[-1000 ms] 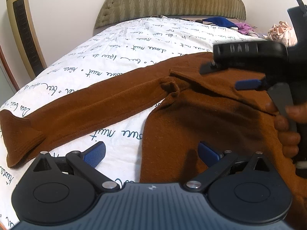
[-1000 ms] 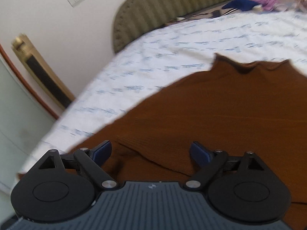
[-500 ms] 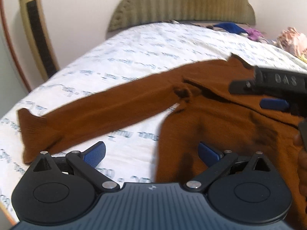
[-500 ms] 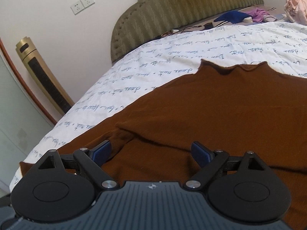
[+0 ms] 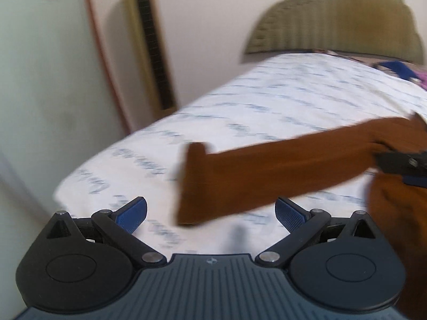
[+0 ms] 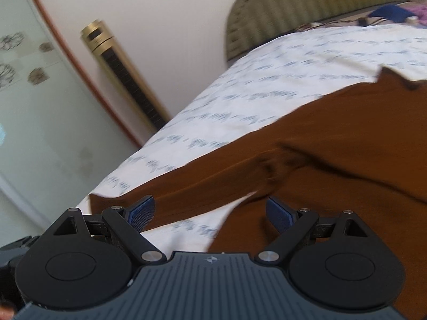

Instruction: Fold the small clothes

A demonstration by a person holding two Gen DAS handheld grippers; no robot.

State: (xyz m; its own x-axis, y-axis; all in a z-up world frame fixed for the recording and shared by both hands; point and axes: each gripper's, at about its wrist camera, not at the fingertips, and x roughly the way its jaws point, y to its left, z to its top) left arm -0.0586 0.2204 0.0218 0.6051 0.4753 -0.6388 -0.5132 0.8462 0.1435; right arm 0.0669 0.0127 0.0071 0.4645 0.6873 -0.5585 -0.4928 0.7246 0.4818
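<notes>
A brown long-sleeved sweater (image 6: 347, 138) lies flat on the bed. Its left sleeve (image 5: 267, 170) stretches out to the left, with the cuff (image 5: 192, 184) just ahead of my left gripper (image 5: 210, 213). That gripper is open and empty, above the sheet near the cuff. My right gripper (image 6: 210, 213) is open and empty, over the armpit where the sleeve (image 6: 200, 184) meets the body. The right gripper's tip shows at the right edge of the left wrist view (image 5: 400, 162).
The bed has a white sheet with blue writing (image 5: 267, 101) and an olive padded headboard (image 5: 333, 26). A gold tower fan (image 6: 120, 74) stands by the wall to the left. Loose clothes (image 6: 392, 13) lie near the headboard. The bed's left edge (image 5: 88, 170) is close.
Both grippers have swung to the left. The left one went from the sweater's body to the sleeve cuff. The right one went from the chest to the armpit. Both stayed open.
</notes>
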